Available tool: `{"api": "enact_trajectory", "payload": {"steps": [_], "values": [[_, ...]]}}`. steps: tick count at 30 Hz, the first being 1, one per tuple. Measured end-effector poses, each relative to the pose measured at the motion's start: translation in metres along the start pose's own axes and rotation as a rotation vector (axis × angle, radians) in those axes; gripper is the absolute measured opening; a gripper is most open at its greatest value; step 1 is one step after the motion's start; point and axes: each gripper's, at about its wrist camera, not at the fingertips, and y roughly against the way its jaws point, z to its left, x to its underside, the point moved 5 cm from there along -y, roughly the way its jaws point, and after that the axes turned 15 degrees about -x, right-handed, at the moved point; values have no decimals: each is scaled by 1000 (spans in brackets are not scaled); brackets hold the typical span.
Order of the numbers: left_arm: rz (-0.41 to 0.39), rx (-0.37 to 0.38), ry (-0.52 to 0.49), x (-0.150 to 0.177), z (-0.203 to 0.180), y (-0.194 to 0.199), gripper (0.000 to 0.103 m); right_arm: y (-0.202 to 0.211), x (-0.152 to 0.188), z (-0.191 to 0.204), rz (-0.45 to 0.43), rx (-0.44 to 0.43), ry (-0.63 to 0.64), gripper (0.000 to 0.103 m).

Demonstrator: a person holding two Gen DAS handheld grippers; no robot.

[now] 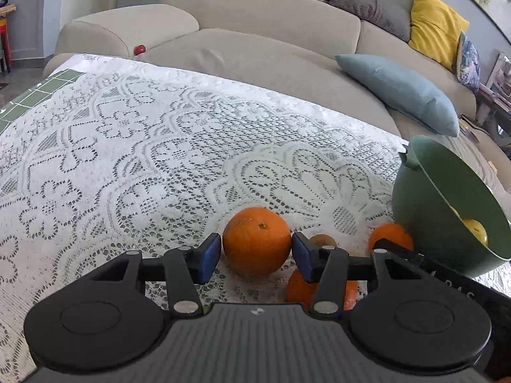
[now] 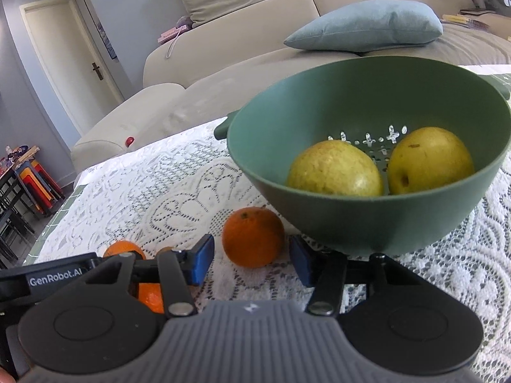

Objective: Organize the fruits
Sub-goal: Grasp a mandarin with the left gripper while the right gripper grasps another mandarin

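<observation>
- The left gripper [image 1: 256,257] has its blue pads on either side of a large orange [image 1: 257,241]. The right pad [image 1: 301,257] looks to be touching the skin, while a thin gap shows at the left pad, so the jaws are not yet clamped on it.
- That orange sits on the lace tablecloth [image 1: 127,146] with its stem dimple turned up and slightly away from the gripper. It is round, with no clear long axis.
- Just behind the right pad lies a small brown fruit [image 1: 323,240], and below that pad a second orange [image 1: 298,289] is partly hidden by the finger.
- The right gripper [image 2: 251,261] is loose around another orange [image 2: 253,236], with clear gaps on both sides. Its stem mark faces up and away from the gripper.
- Directly beyond the right gripper's right finger stands a green colander bowl [image 2: 367,223], its underside almost over that finger.
- Two yellow-green pears [image 2: 335,169] lie in the bowl side by side, nearly touching. The left one's long axis runs across the view; the right pear [image 2: 429,159] shows its dimpled end toward the gripper.
- Four oranges in all can be counted across both views, all on the cloth, none in the bowl.
- Beyond the table runs a beige sofa [image 1: 255,48] with one pale blue cushion [image 1: 402,92] and one yellow cushion [image 1: 434,25].
</observation>
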Motion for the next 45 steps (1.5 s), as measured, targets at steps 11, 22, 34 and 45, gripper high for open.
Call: {"api": "enact_trajectory", "payload": {"steps": [11,22,34,45], "values": [[-2,4,-3,1,-2,2,53,1,2,1,0,-12,29,40],[-21,-15,36,-1,7,11,52,14,5,32,-6,-34,218,36],[-40,0,36,-2,6,21,52,23,6,47,18,-47,352,7],[-31,2,25,-1,6,21,52,19,11,34,18,-76,278,39]]}}
